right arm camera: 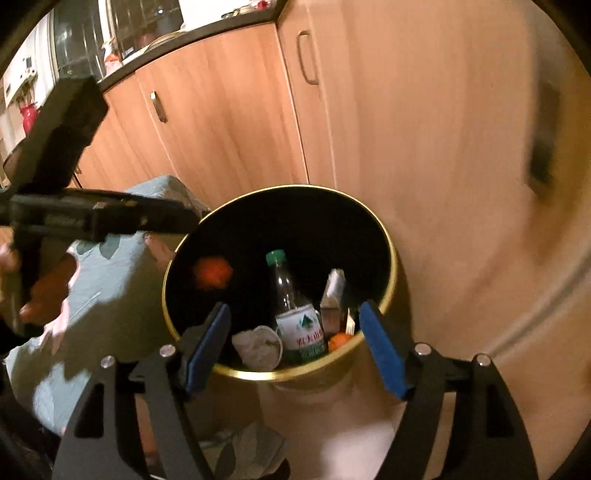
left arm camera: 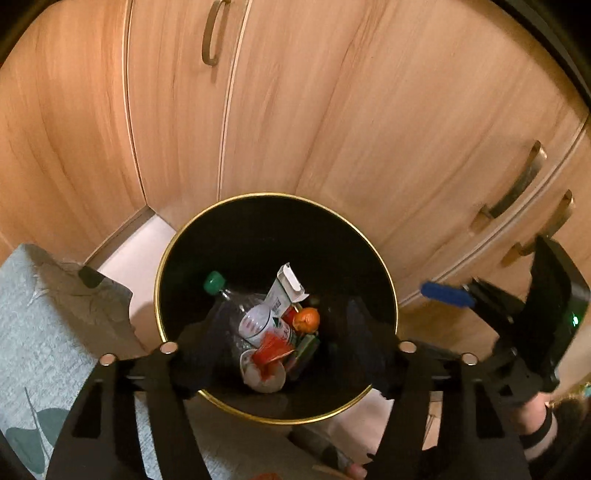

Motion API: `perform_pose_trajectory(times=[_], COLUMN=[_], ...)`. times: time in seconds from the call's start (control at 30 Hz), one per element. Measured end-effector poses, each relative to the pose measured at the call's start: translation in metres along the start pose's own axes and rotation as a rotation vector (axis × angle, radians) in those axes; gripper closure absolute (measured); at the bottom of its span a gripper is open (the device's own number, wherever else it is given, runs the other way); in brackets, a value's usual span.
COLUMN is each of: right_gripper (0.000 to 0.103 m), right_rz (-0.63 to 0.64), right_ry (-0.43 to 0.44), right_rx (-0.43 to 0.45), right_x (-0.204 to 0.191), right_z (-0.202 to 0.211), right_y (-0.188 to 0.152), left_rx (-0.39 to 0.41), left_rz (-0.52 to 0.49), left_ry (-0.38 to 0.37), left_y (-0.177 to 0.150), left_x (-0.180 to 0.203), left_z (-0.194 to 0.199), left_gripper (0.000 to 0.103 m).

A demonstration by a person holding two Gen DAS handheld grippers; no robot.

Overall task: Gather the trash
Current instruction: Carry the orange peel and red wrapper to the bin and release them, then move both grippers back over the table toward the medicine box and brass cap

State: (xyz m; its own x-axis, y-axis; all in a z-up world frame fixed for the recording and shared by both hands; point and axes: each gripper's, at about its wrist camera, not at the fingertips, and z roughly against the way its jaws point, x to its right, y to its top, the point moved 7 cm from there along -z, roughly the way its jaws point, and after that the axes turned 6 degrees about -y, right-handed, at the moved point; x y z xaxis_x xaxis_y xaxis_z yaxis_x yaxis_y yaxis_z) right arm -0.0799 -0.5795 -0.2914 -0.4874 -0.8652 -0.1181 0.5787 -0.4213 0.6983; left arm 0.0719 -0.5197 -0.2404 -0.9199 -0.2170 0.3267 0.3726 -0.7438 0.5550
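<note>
A black bin with a gold rim stands on the floor by the cabinets. Inside lie a clear bottle with a green cap, a white carton, an orange fruit, a crumpled cup and red wrapping. An orange-red piece shows blurred inside the bin's left side. My left gripper hangs open and empty over the bin. My right gripper is open and empty above the near rim; it also shows in the left wrist view.
Wooden cabinet doors with metal handles stand right behind the bin. A pale blue patterned cloth covers something to the bin's left. A dark countertop with dishes runs at the upper left.
</note>
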Motion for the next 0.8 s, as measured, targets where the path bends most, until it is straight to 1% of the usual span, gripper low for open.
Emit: perform_pose_trajectory(times=[0.03, 0.07, 0.2, 0.23, 0.27, 0.3, 0.33, 0.4, 0.43, 0.47, 0.5, 0.53, 0.6, 0.63, 0.7, 0.77, 0.8], right_gripper=[0.029, 0.029, 0.028, 0.025, 0.021, 0.018, 0.015, 0.011, 0.006, 0.003, 0.004, 0.004, 0.004, 0.004, 0.004, 0.004, 0.004], right_rz=[0.005, 0.001, 0.020, 0.039, 0.055, 0.070, 0.085, 0.128, 0.160, 0.190, 0.218, 0.240, 0.298, 0.318, 0.377, 0.454, 0.511], right_ry=[-0.002, -0.002, 0.012, 0.017, 0.030, 0.054, 0.075, 0.121, 0.161, 0.203, 0.240, 0.267, 0.344, 0.367, 0.421, 0.435, 0.423], right_rx=[0.009, 0.010, 0.012, 0.015, 0.018, 0.020, 0.021, 0.022, 0.019, 0.015, 0.009, 0.004, -0.011, -0.018, -0.046, -0.061, -0.059], right_x=[0.001, 0.000, -0.016, -0.026, -0.038, -0.053, -0.065, -0.098, -0.124, -0.149, -0.176, -0.196, -0.255, -0.277, -0.329, -0.378, -0.404], right_z=[0.003, 0.006, 0.015, 0.017, 0.019, 0.020, 0.023, 0.024, 0.024, 0.022, 0.019, 0.018, 0.012, 0.011, 0.003, -0.004, -0.008], right_y=[-0.001, -0.002, 0.002, 0.005, 0.009, 0.015, 0.018, 0.025, 0.030, 0.033, 0.036, 0.037, 0.039, 0.038, 0.033, 0.026, 0.021], left_rx=[0.012, 0.023, 0.065, 0.091, 0.121, 0.149, 0.176, 0.222, 0.248, 0.263, 0.277, 0.292, 0.312, 0.314, 0.325, 0.331, 0.329], left_rz=[0.002, -0.002, -0.017, -0.013, -0.001, 0.010, 0.019, 0.030, 0.047, 0.067, 0.091, 0.124, 0.184, 0.217, 0.303, 0.380, 0.441], left_ry=[-0.004, -0.002, 0.050, 0.078, 0.108, 0.140, 0.193, 0.324, 0.417, 0.481, 0.540, 0.616, 0.746, 0.794, 0.896, 1.018, 1.105], left_y=[-0.002, -0.002, -0.006, -0.008, -0.013, -0.018, -0.024, -0.038, -0.051, -0.062, -0.074, -0.093, -0.131, -0.148, -0.194, -0.235, -0.266], left_x=[0.002, 0.004, 0.002, 0.000, -0.005, -0.010, -0.017, -0.033, -0.046, -0.056, -0.067, -0.083, -0.112, -0.124, -0.154, -0.180, -0.197], left_z=[0.005, 0.010, 0.036, 0.050, 0.068, 0.084, 0.101, 0.135, 0.159, 0.177, 0.194, 0.218, 0.260, 0.277, 0.320, 0.360, 0.385], left_gripper=[0.032, 0.030, 0.026, 0.021, 0.018, 0.013, 0.007, 0.008, 0.008, 0.008, 0.008, 0.008, 0.008, 0.008, 0.008, 0.008, 0.008])
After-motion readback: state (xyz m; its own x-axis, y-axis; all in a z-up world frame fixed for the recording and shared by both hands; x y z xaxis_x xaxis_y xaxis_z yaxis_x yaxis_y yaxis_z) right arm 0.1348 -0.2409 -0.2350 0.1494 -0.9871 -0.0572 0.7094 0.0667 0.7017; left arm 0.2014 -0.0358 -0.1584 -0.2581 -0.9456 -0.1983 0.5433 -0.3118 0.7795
